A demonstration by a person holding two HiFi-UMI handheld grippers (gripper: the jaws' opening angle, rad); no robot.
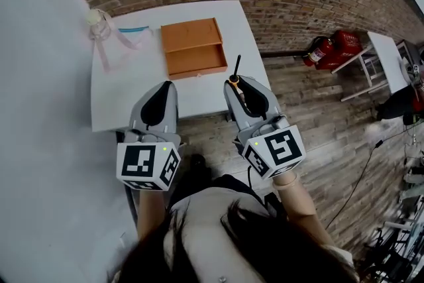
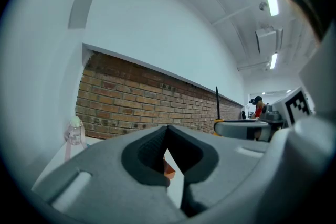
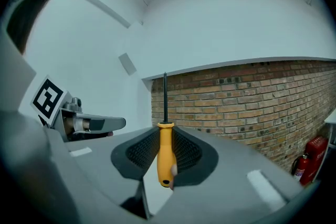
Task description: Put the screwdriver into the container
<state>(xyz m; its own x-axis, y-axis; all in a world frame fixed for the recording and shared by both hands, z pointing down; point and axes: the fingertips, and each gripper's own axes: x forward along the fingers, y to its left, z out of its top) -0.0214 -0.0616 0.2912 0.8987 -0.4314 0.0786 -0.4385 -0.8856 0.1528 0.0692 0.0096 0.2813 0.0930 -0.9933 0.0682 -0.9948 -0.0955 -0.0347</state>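
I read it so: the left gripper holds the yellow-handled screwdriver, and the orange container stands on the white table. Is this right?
Not quite. The right gripper holds the yellow-handled screwdriver, as the right gripper view shows; the left gripper is shut on nothing. The orange container does stand on the white table.

Grey left gripper point(image 1: 165, 85), grey right gripper point(image 1: 234, 81), black-and-white marker cubes point(image 1: 147, 166), green lights point(image 1: 163, 150)

Bright even indoor light; ceiling strip lamps point(image 2: 272, 1) glare; strong fisheye edge distortion.
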